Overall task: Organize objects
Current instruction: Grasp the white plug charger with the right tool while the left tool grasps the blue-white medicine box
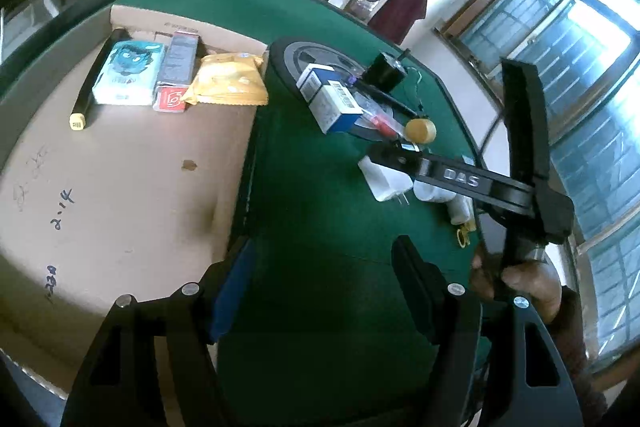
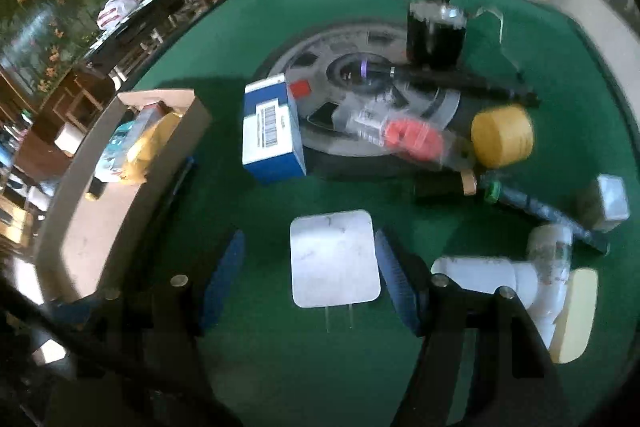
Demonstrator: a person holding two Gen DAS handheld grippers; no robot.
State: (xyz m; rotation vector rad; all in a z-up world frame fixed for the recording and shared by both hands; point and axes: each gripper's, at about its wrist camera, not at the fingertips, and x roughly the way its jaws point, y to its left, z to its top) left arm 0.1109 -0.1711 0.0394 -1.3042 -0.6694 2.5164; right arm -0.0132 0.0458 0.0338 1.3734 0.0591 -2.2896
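Right tool (image 2: 310, 277) hides part of the white charger (image 2: 334, 259); clutter beyond blurs.

White charger (image 2: 334, 259) flat on green table (image 2: 320, 367)

The left gripper (image 1: 320, 291) points steeply down, its jaws apart with nothing between them. The right gripper (image 2: 310, 279) also tilts down, jaws spread and gripping nothing. At the right, a hand (image 1: 528, 283) grips the right gripper's handle.
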